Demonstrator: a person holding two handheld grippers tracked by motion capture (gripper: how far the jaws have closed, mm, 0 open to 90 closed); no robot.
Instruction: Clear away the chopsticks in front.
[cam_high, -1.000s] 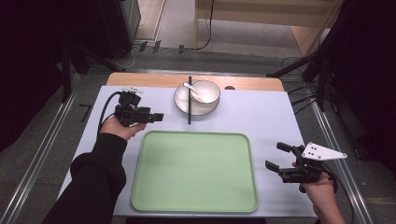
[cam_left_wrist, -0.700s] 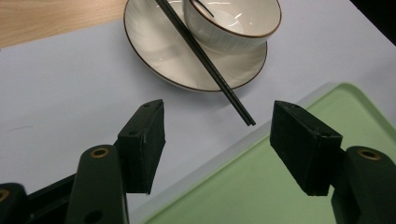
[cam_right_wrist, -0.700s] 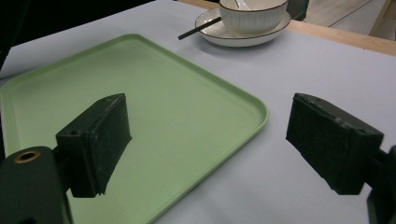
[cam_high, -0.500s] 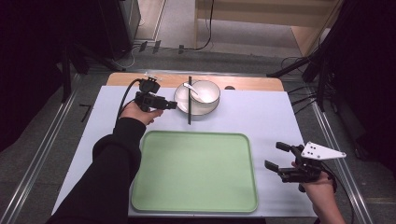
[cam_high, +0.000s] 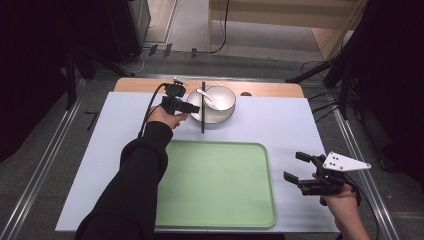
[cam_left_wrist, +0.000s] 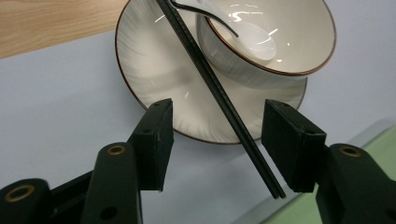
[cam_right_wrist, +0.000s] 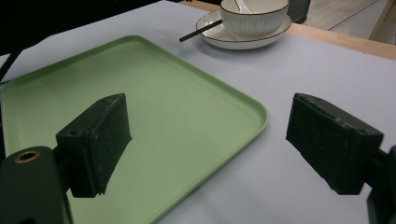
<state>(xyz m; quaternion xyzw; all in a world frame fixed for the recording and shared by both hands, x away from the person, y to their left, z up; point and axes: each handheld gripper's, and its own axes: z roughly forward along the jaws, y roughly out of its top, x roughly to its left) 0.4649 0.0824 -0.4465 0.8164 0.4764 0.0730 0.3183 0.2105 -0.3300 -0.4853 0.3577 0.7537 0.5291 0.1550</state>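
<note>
Here the tabletop (cam_high: 300, 125), under a pale sheet, carries one green tray (cam_high: 220, 185), and every place below is given from that tray. The tray lies bare, so by my reading nothing has been moved onto it yet and the whole job of shifting the tableware is still ahead.

Beyond the tray's far edge stands one saucer (cam_left_wrist: 154, 65) with one bowl (cam_high: 220, 100) on it, and one white spoon (cam_left_wrist: 252, 37) rests inside the bowl. One pair of black chopsticks (cam_left_wrist: 219, 93) lies across the saucer's rim, its near end pointing back toward the tray's far edge.

There are two tools. The left tool (cam_left_wrist: 217, 140) sits past the tray's far left corner, at the saucer; its jaws have just been closing and now stand half wide, with the chopsticks between them but untouched by either pad, closer to the pad on the right of the left gripper view. The grasp looks close but not made. The right tool (cam_high: 300, 170) hovers just off the tray's near right corner, its jaws spread wide with nothing between them.
</note>
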